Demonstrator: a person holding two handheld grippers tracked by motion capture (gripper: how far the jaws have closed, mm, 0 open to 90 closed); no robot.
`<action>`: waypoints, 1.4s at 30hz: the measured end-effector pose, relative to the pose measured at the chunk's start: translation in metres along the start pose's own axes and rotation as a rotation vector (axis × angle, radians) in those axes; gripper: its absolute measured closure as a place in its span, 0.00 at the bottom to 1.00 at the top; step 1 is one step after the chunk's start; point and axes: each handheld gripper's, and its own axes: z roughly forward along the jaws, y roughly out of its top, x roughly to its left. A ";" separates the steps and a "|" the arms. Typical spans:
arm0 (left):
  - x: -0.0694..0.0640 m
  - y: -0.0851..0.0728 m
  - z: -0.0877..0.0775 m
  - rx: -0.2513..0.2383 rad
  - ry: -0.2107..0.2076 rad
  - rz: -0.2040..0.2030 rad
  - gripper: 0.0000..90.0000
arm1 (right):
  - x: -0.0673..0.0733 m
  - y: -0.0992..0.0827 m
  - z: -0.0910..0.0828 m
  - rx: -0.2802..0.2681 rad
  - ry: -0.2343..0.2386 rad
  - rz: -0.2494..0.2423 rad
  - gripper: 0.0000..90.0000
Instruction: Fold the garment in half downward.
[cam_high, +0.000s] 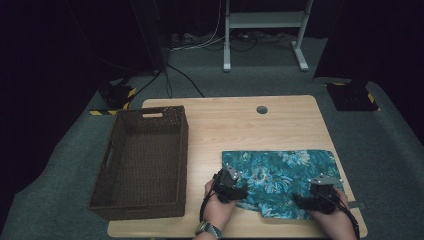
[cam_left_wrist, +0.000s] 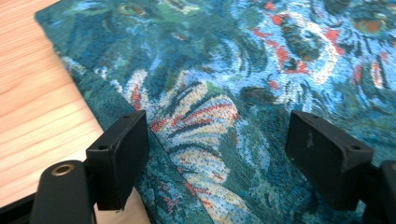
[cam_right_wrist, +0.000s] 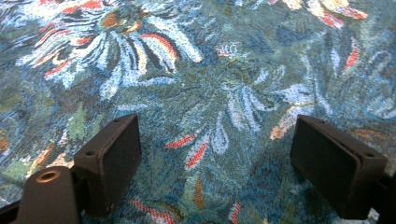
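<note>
No writing shows; the left gripper (cam_high: 239, 192) and right gripper (cam_high: 301, 201) hang wide-jawed, released, over the floral cloth (cam_high: 285, 172).

Both hands holding grippers low, side by side.
Left gripper (cam_high: 239, 191) and right gripper (cam_high: 304, 201) are standing with jaws spread wide, gripping nothing.

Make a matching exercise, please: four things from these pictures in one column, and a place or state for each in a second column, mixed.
1. floral cloth
2. wicker basket
3. left gripper
4. round hole

a. far edge of the table
b. jaws open over the cloth's near left part
c. left part of the table
d. spread on the right part of the table

Pairs: 1-d, 2-c, 3-b, 4-a
</note>
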 end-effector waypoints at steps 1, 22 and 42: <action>-0.004 0.001 0.001 0.000 -0.005 0.007 0.23 | -0.003 -0.002 -0.002 0.000 -0.003 0.005 0.18; 0.004 0.006 -0.008 -0.039 -0.031 -0.014 0.21 | -0.016 -0.005 -0.020 -0.074 -0.023 0.015 0.13; 0.042 -0.037 -0.026 -0.045 0.010 0.007 0.16 | 0.056 0.017 0.015 -0.056 0.135 -0.062 0.10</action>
